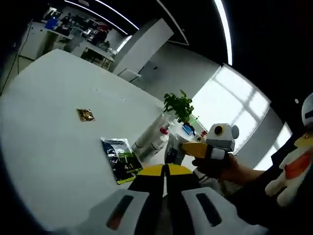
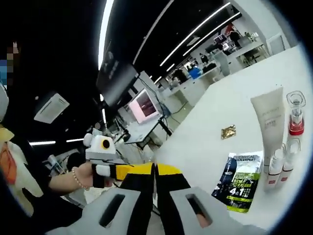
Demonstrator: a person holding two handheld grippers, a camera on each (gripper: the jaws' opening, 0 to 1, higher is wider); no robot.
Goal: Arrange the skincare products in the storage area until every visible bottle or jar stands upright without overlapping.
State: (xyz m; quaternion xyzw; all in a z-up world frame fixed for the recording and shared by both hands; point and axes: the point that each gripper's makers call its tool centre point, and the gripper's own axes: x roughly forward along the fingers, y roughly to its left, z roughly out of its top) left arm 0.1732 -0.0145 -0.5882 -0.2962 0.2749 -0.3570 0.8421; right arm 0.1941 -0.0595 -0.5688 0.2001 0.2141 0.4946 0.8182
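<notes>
**Both grippers clear of the products**

We hold the left gripper [image 1: 164,178] and right gripper [image 2: 155,177] off the table [image 1: 49,122], jaws pressed together on nothing, likely so we can survey the layout first. The tube [image 2: 268,120] and bottles [image 2: 295,112] already stand upright in a tight cluster. The pouch [image 2: 239,181] lies flat just beside them, and a small gold sachet [image 2: 228,131] sits apart.

Around the dark sachet [image 2: 240,182] the white desk [image 2: 205,142] lies bare on most sides. Just beside it, the cream tube [image 2: 268,122] and small bottles [image 2: 279,166] block one flank; a gold packet [image 2: 228,131] sits beyond.
</notes>
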